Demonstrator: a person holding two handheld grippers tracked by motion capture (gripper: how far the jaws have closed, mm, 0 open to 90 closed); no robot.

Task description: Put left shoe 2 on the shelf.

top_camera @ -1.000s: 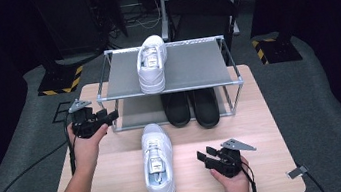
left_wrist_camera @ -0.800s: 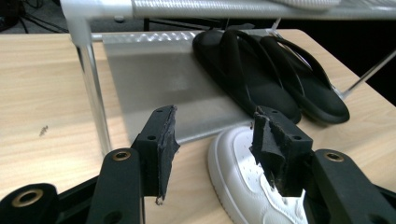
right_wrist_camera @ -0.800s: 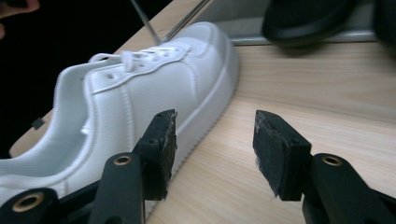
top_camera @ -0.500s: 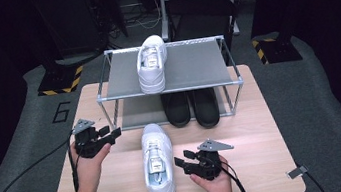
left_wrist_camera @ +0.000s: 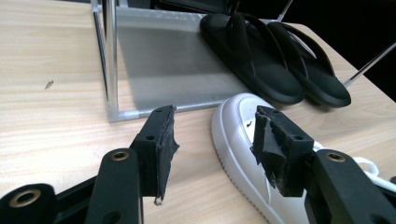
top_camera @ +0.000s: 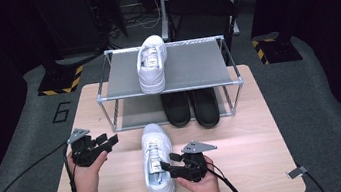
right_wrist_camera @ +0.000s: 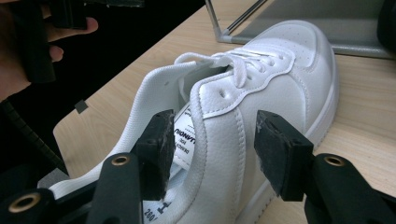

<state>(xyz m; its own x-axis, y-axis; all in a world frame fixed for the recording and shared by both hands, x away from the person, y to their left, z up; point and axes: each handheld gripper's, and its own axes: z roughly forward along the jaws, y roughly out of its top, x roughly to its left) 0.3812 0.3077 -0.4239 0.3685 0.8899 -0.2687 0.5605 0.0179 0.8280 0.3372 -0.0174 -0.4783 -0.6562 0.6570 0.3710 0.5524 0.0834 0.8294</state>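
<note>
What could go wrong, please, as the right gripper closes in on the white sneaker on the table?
1. The right gripper straddles only the soft side wall of the white sneaker, one jaw inside the opening; that wall may fold and slip out when lifted.
2. The loose laces could snag.
3. The left gripper is open beside the toe, and the shelf rack post stands close ahead, so a bump might shove the sneaker.

— Where's your sneaker [top_camera: 158, 162]?
— On the table [top_camera: 259, 164], in front of the rack [top_camera: 195, 67]. Your right gripper [top_camera: 170, 167] straddles its side wall; left gripper [top_camera: 105, 143] sits off to its left.
— The rack?
— Second sneaker [top_camera: 152, 63] on top, sandals [top_camera: 191, 107] underneath
</note>
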